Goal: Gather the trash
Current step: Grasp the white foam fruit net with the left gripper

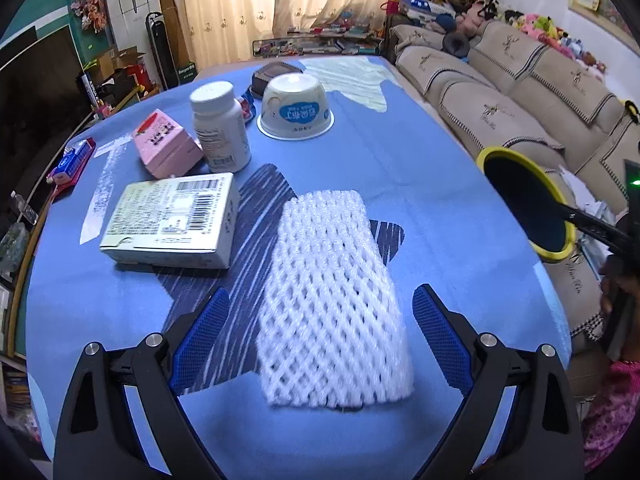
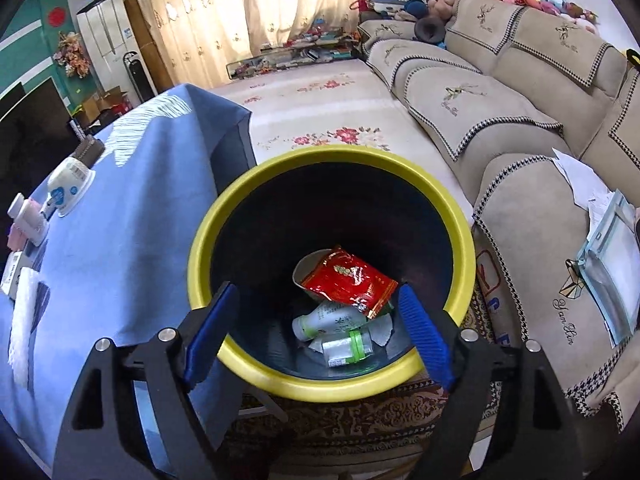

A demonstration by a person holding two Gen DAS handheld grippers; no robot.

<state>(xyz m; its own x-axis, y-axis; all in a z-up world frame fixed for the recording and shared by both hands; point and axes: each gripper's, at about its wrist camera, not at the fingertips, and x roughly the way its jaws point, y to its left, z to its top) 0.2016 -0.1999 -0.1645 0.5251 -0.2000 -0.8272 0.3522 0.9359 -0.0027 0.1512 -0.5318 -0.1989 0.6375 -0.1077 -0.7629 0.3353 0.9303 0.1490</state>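
A white foam net sleeve lies flat on the blue tablecloth. My left gripper is open just above it, with a blue pad on each side of the sleeve and neither pad pressing on it. My right gripper is open with nothing between its fingers, over the mouth of a dark bin with a yellow rim. In the bin lie a red packet, a pale bottle and a small green-capped container. The same bin shows beside the table's right edge.
Further back on the table are a white box with barcodes, a pink carton, a white pill bottle, an upturned white cup and a dark box. A beige sofa runs along the right.
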